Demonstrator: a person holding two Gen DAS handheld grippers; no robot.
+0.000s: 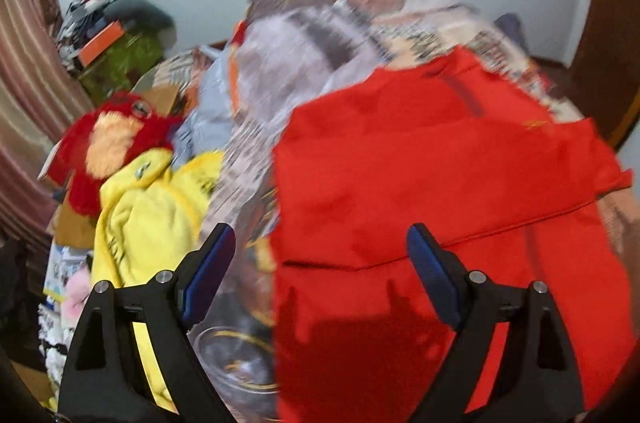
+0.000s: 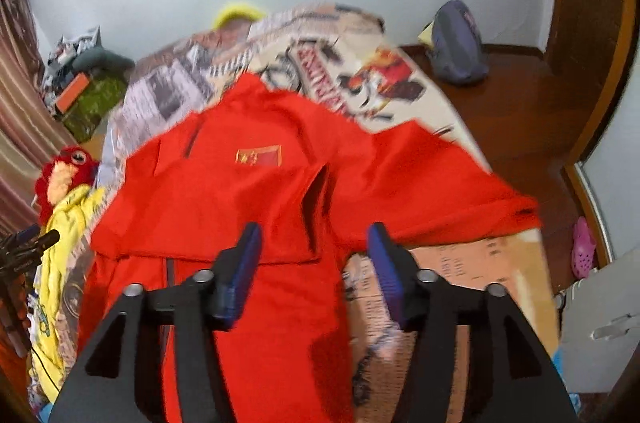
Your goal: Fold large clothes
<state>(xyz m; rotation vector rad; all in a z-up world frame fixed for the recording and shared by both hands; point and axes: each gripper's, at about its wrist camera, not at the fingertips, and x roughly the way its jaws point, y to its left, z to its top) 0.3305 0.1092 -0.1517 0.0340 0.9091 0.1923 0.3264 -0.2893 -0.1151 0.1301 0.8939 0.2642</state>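
A large red jacket with a flag patch and a short dark zip lies spread on the patterned bed cover, one sleeve stretched out to the right. In the left wrist view the red jacket fills the right half, partly folded over itself. My left gripper hovers above the jacket's left edge, jaws wide apart and empty. My right gripper hangs over the jacket's lower middle with its blue pads apart and nothing between them.
A yellow garment and a red plush toy lie left of the jacket. A cluttered pile stands at the back left by a striped curtain. A purple backpack and a pink shoe sit on the wooden floor at the right.
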